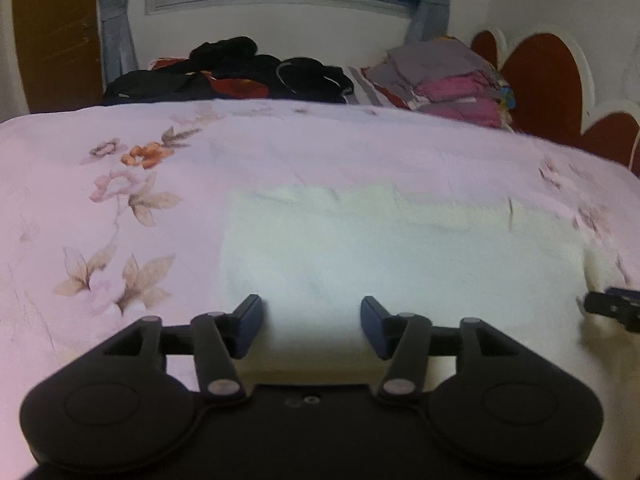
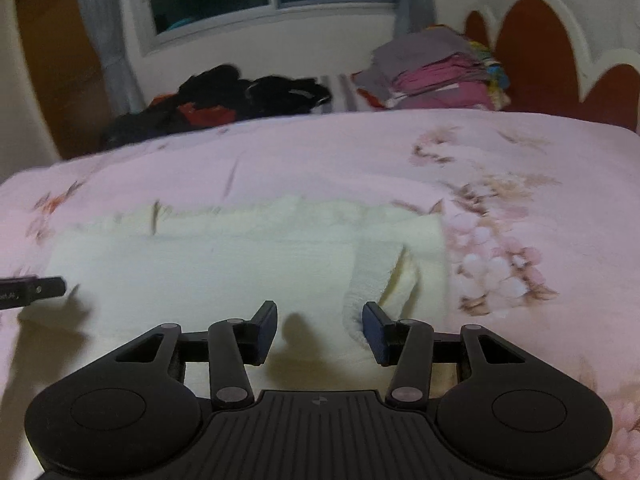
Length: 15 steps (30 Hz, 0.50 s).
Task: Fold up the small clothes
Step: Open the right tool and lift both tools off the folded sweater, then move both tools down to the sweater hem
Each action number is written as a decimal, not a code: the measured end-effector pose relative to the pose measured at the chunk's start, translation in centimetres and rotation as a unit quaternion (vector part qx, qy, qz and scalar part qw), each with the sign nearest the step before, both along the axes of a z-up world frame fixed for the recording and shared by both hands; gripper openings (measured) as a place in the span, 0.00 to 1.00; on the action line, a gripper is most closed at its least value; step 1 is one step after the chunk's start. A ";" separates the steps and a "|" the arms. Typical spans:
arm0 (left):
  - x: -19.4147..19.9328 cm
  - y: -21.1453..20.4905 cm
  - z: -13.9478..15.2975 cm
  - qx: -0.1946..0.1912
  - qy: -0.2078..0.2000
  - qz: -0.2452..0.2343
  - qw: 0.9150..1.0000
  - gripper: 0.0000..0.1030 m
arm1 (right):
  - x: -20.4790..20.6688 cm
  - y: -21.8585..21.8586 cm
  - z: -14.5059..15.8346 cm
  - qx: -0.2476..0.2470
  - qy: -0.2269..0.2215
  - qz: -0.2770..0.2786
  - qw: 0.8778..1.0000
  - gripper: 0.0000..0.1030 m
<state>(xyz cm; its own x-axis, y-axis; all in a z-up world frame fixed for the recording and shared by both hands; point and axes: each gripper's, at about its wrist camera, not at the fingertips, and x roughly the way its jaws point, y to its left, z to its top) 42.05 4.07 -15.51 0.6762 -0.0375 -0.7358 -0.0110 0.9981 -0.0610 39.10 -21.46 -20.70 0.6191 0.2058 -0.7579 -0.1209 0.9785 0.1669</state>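
A cream cloth (image 1: 400, 256) lies flat on the bed, folded into a wide rectangle that fills the centre of both views. Its surface looks soft and slightly nubbly, with a doubled band along its far edge. In the right wrist view its right end is loose: a flap curls over there and shows a gap between layers, at centre right of the frame.

The left gripper (image 1: 311, 326) hangs over the cloth's near edge at lower centre, jaws apart with nothing between them. The right gripper (image 2: 320, 332) sits likewise at lower centre of its view, jaws spread and empty, the right pad just beside the curled flap.

Under the cloth spreads a pink floral bedspread (image 1: 120, 208). Beyond it, at upper centre, lies a heap of dark clothes (image 1: 240, 72), and at upper right a stack of folded clothes (image 1: 452, 80).
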 end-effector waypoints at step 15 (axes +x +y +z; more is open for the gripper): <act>-2.5 0.2 0.0 0.018 0.008 0.008 1.000 0.57 | -1.6 -3.0 -0.2 -0.041 0.014 -0.054 0.998 0.47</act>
<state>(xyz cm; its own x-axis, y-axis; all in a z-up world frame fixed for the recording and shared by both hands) 39.59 4.25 -15.46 0.6651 -0.0007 -0.7468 -0.0274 0.9993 -0.0254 37.52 -24.48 -20.94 0.6124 0.0758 -0.7869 -0.0102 0.9961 0.0880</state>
